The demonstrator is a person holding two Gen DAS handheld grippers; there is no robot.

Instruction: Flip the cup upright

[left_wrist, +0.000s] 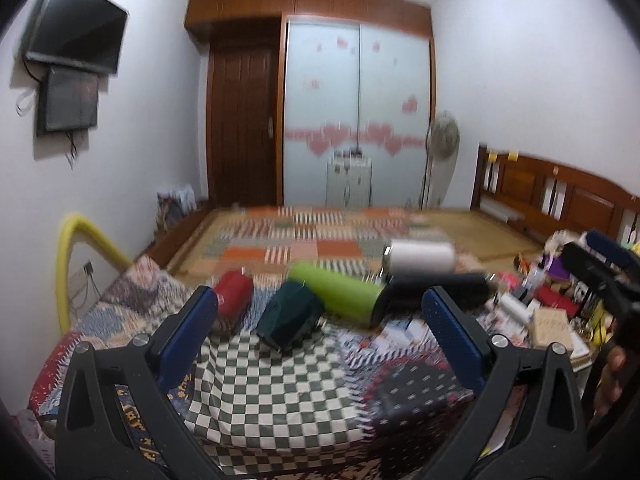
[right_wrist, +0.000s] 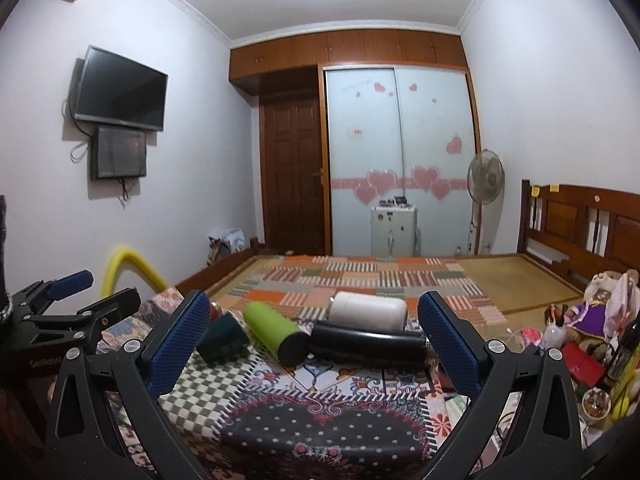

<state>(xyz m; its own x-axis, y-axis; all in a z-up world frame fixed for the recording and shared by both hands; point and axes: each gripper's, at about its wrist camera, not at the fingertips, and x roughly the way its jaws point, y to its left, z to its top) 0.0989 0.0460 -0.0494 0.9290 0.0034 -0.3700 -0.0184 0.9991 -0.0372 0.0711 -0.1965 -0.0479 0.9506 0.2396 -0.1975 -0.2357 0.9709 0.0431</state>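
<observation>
Several cups lie on their sides on a patchwork cloth: a red cup, a dark green faceted cup, a lime green tumbler, a black tumbler and a white cup. My left gripper is open and empty, just short of the dark green cup. My right gripper is open and empty, facing the lime and black tumblers. Each gripper shows in the other's view, the right one at the right edge, the left one at the left edge.
The cloth-covered surface stands in front of a bed with a patchwork mat. Cluttered small items lie to the right. A yellow foam tube arches at the left. A wardrobe, door and fan stand at the back.
</observation>
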